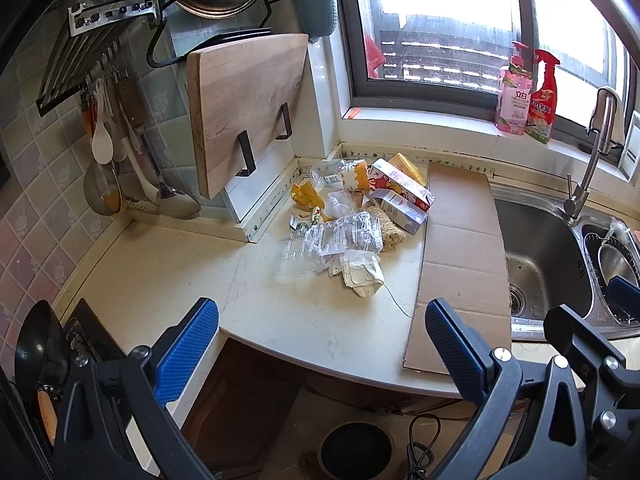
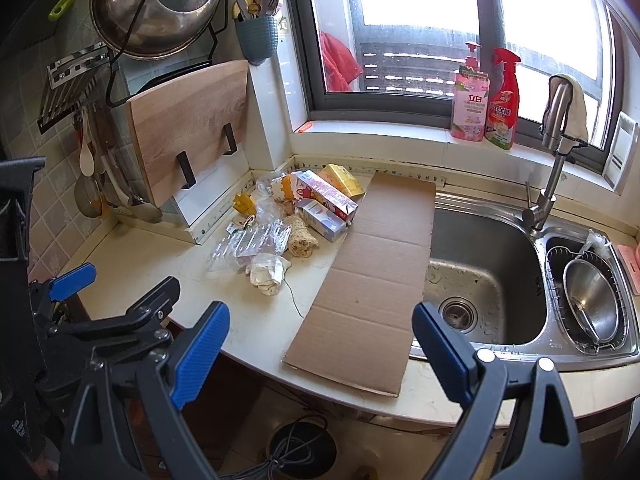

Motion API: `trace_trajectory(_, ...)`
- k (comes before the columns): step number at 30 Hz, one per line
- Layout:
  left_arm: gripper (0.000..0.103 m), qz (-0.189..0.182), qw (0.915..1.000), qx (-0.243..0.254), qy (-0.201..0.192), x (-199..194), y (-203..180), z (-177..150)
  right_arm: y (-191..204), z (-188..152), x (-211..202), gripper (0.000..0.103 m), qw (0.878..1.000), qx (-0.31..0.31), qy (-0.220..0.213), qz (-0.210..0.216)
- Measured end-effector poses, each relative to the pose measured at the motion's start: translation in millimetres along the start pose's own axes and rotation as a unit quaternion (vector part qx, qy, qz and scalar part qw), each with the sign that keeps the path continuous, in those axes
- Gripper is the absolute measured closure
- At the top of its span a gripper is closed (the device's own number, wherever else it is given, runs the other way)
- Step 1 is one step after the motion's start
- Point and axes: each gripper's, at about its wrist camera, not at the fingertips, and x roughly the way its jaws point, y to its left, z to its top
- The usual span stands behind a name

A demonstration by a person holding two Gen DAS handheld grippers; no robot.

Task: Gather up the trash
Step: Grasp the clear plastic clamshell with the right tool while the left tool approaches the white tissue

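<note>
Trash (image 1: 352, 220) heaped at the bench's (image 1: 168, 276) back corner looks light, crinkly; pinch wrappers' edges; both hand-held grippers (image 1: 322, 344) (image 2: 320, 344) spread, empty.

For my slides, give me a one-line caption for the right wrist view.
Open right gripper hovers before a counter with a trash pile, flat cardboard and sink.

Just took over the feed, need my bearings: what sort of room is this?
A home kitchen, it seems: a steel sink with a tap, a wooden chopping board racked on the tiled wall, and a pot lid hung above.
</note>
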Motion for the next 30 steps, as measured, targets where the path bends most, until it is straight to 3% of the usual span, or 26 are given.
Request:
trace_trajectory(10, 0.001, 0.001, 1.0000, -0.002, 0.009, 15.9, 8.9, 4.9, 7.3, 8.1, 15.8, 0.011, 1.000, -0.002, 0.006, 0.011)
trace_trajectory(16, 0.001, -0.011, 0.9986, -0.020, 0.048, 47.4, 29.7, 13.5, 3.9, 20.9, 39.2, 0.014, 1.000, 0.003, 0.014, 0.026)
trace_trajectory(20, 0.001, -0.025, 0.9962, -0.039, 0.073, 74.9, 53.0, 20.5, 3.6, 34.5, 63.0, 0.014, 0.999, 0.004, 0.020, 0.027)
trace_trajectory(30, 0.002, -0.037, 0.9911, -0.043, 0.120, 159.9, 88.0, 33.3, 16.1, 70.5, 158.7, 0.014, 0.989, 0.021, 0.100, 0.106)
